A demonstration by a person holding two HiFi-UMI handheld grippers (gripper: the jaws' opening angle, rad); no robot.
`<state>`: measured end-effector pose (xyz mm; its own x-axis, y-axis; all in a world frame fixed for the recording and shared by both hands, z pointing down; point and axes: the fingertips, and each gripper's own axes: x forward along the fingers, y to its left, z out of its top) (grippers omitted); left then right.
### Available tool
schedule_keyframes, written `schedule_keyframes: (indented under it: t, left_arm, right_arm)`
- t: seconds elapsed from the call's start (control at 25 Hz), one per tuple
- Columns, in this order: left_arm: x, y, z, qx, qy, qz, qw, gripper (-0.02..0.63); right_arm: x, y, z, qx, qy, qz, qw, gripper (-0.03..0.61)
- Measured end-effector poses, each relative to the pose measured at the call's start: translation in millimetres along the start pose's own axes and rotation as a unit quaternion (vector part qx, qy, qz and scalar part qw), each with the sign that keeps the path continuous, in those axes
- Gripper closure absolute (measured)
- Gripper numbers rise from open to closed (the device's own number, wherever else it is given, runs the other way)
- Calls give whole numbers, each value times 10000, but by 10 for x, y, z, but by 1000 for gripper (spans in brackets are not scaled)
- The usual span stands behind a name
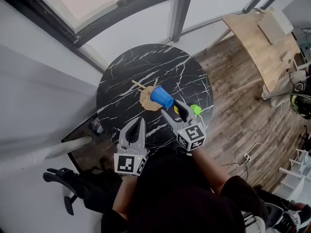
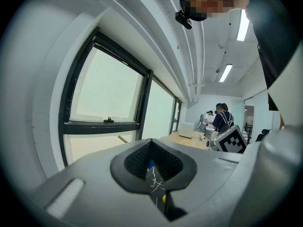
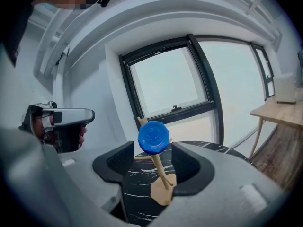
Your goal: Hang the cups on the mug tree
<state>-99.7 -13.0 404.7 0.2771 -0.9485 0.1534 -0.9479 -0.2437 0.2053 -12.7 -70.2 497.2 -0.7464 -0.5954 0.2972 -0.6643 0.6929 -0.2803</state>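
One blue cup hangs tilted on the wooden mug tree | your right gripper: released, empty, facing the tree | left gripper: clenched on nothing, parked aside | green item, probably a cup, just beside your right gripper: likely next.

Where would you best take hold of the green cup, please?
Probably the green cup by its rim, from the near side with the open right tongs, which sit beside it; its handle cannot be made out.
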Motion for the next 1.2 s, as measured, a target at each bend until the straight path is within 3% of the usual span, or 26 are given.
schedule_keyframes:
  t: [0.36,0.52,0.88,1.2]
  left_arm:
    - [-73,-115,-7,12,-36,-261,9997,614]
    - [-85,-240,-34,49,-48,-499,9987,614]
    - [-128,-606,-81,160,-59,-1246,9921,614]
    - [-174,-869,-208,250,36,-1700,9851,614]
  right_arm:
    - [-285,-50,-37,8,-82,-401,9992,356]
    - [-498,-103,-63,63,-180,-689,9974,445]
    - [-975,-149,-93,160,-426,-1387,9893,578]
    - [-1351,-156,-190,350,-579,-1887,9797,580]
